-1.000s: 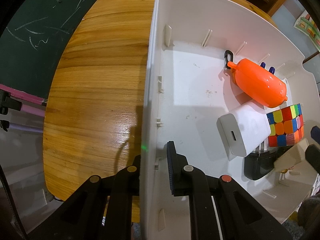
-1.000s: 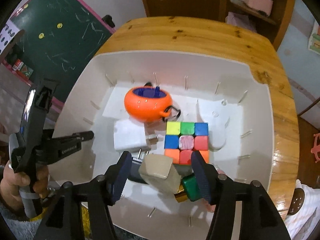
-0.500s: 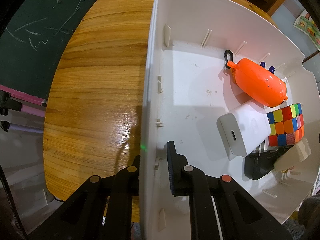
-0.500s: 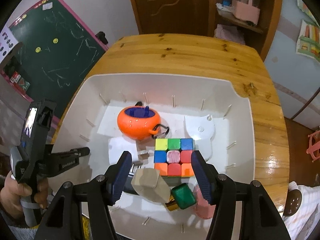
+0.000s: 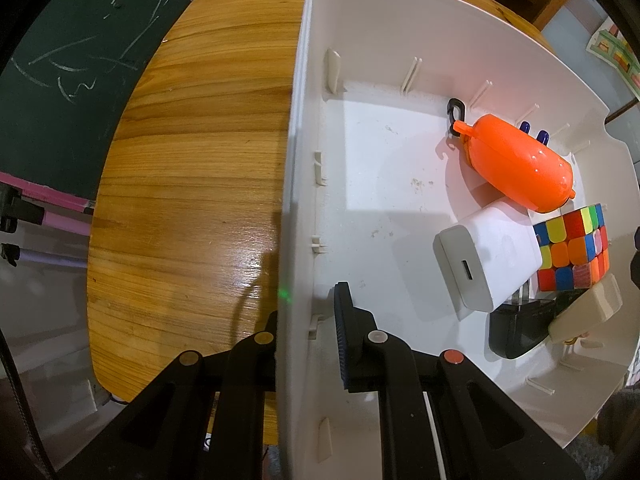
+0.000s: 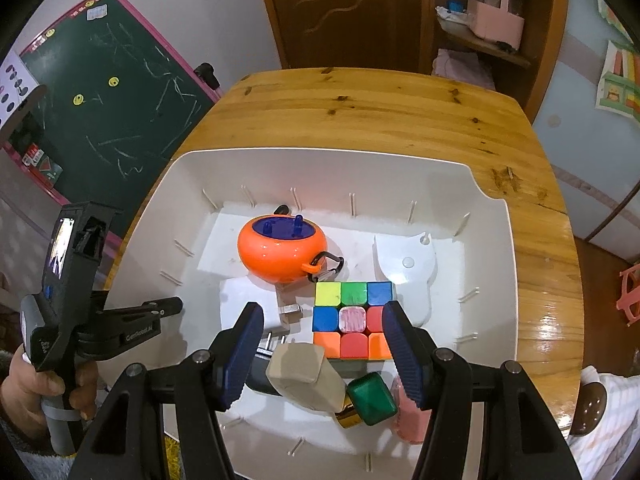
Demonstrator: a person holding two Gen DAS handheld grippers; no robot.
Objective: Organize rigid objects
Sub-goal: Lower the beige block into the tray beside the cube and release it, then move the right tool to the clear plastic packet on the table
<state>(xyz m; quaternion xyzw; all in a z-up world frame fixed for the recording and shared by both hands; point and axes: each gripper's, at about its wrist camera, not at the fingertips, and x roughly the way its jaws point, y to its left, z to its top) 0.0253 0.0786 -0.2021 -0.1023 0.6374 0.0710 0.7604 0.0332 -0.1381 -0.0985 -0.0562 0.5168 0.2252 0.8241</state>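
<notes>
Left claw (image 5: 306,316) clamped on the near side wall of the white bin (image 5: 296,128), one finger outside and one inside; no shift across the three left-wrist frames, so the bin is held steady. Right claw (image 6: 322,354) is apart and empty. Over the last second it has pulled up and back: the bin looked large and close, and now the whole rim and most of the table (image 6: 360,116) show. The beige block (image 6: 304,372) that sat between its fingers now lies on the bin floor at lower centre of the right-wrist frame, touching the green-capped bottle (image 6: 370,398). Judgement: the block is released and this placement is done; next would be another item, if any remain outside the bin, though none shows on the table. Also in the bin: colour cube (image 6: 352,324) at centre, orange case (image 6: 282,248) above left of it, white charger (image 5: 486,258) beside the cube, black item (image 5: 516,332) partly under the charger. Table is glossy round-cornered wood. Room: green chalkboard (image 6: 120,92) upper left, brown door (image 6: 348,12) top centre, shelf with pink basket (image 6: 496,20) upper right.
</notes>
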